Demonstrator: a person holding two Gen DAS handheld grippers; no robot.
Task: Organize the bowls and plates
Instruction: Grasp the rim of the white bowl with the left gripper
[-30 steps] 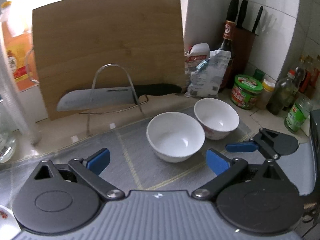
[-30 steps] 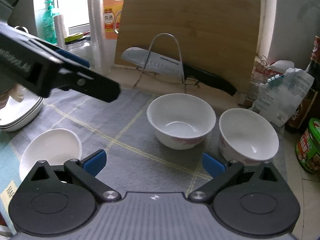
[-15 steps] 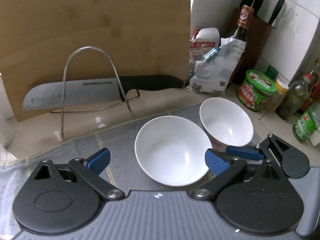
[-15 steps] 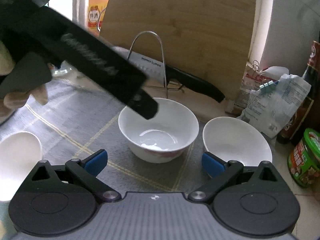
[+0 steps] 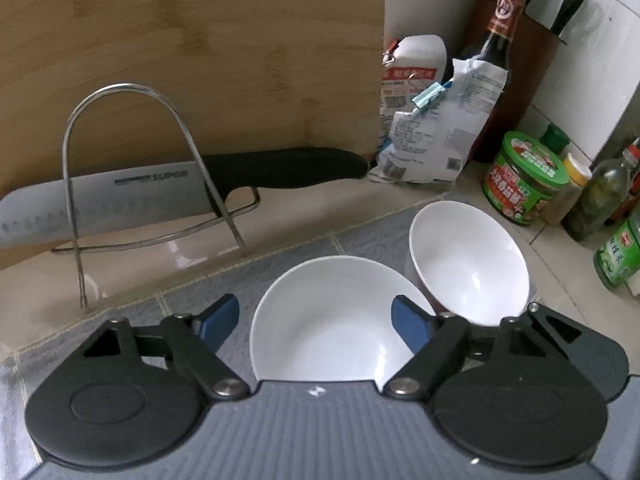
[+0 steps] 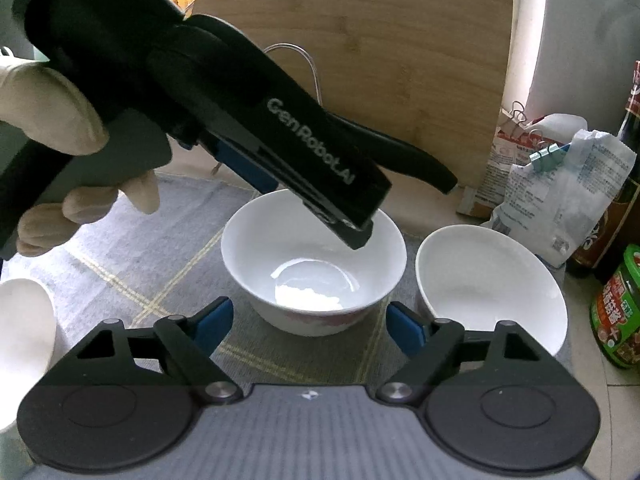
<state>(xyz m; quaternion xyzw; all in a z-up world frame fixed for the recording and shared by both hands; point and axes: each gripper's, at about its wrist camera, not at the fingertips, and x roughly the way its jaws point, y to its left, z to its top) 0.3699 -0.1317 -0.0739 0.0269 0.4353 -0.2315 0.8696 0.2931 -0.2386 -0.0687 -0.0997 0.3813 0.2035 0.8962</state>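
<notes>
Bowl (image 5: 324,320) sits on the grey mat (image 6: 160,272), between the left gripper's (image 5: 316,320) closing fingers (image 5: 218,320), the right pad inside its rim, not yet pinching. The right gripper (image 6: 308,324), fingers also closing on nothing, hangs just short of that bowl. A second bowl (image 6: 492,284) stands just right of its right finger. Beyond lie a knife (image 5: 160,192) and cutting board (image 5: 200,60).

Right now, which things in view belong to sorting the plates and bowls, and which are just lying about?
Job:
- near bowl, under the left gripper, jaws closing
- far bowl
- third bowl
- right gripper, jaws closing

Lying about:
- cutting board
- knife
- wire rack
- sauce bottle
- green jar
- clipped bags
</notes>
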